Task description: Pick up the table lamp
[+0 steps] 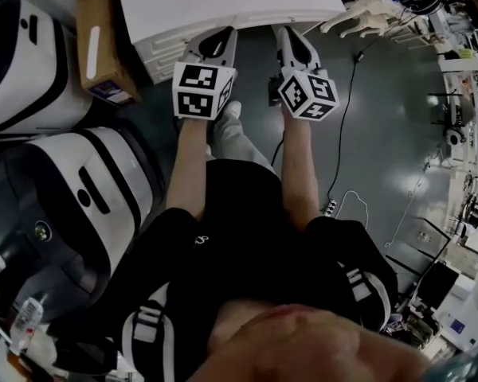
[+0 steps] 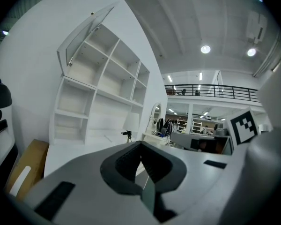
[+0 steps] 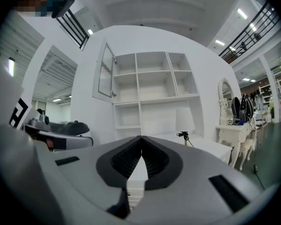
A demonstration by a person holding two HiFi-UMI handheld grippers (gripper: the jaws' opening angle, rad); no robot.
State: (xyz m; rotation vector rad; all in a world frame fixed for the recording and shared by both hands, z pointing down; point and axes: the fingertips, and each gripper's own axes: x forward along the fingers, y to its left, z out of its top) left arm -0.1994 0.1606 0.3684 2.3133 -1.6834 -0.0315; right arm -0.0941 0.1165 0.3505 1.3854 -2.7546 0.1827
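Note:
The table lamp [image 2: 130, 123] has a white shade and a small black base. It stands on the white desk [image 1: 223, 6] in front of a white shelf unit [image 3: 150, 90]. In the right gripper view the lamp [image 3: 183, 122] is right of centre, well beyond the jaws. My left gripper [image 1: 227, 32] and right gripper [image 1: 284, 30] are held side by side, pointing at the desk's near edge. The left gripper [image 2: 140, 144] has its jaws closed tip to tip with nothing between them. The right gripper [image 3: 141, 138] is likewise shut and empty. Neither touches the lamp.
A cardboard box [image 1: 102, 42] leans left of the desk. Two large white-and-black machines [image 1: 24, 62] [image 1: 88, 205] stand on the left. A cable [image 1: 346, 110] runs across the grey floor on the right. A white dressing table with a mirror [image 3: 234, 125] is right of the desk.

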